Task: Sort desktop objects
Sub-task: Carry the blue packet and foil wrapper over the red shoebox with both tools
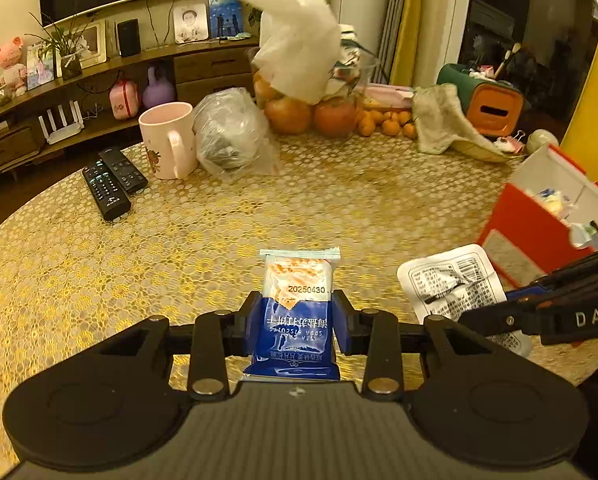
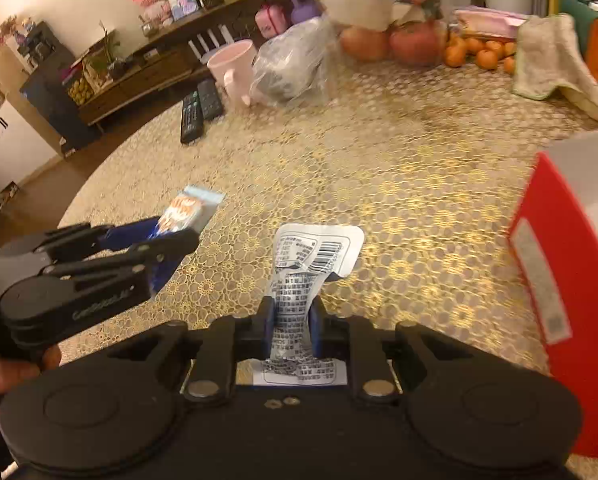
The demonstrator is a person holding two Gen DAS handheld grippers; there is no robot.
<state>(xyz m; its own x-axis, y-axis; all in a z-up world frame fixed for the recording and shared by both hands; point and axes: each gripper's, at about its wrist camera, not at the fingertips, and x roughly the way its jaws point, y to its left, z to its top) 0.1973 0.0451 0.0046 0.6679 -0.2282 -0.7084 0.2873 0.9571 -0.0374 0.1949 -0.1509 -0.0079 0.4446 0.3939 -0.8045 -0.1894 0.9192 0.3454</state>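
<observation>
My left gripper [image 1: 295, 314] is shut on a blue and white soda biscuit packet [image 1: 297, 280], held above the gold patterned table [image 1: 179, 248]. The same left gripper [image 2: 171, 236] with its biscuit packet [image 2: 191, 206] shows at the left of the right wrist view. My right gripper [image 2: 291, 322] is shut on a white sachet with black print and a barcode [image 2: 319, 250], also lifted off the table. That sachet [image 1: 451, 284] and the right gripper's black arm appear at the right of the left wrist view. A red and white box [image 1: 539, 216] [image 2: 571, 280] with small items inside stands to the right.
At the table's far side stand a pink mug [image 1: 169, 140], a clear plastic bag [image 1: 231, 132], two remotes [image 1: 113, 184], apples and small oranges [image 1: 331, 116], a crumpled cloth [image 1: 443, 120] and a green and orange tissue box [image 1: 487, 96]. A hand [image 2: 3, 372] holds the left gripper.
</observation>
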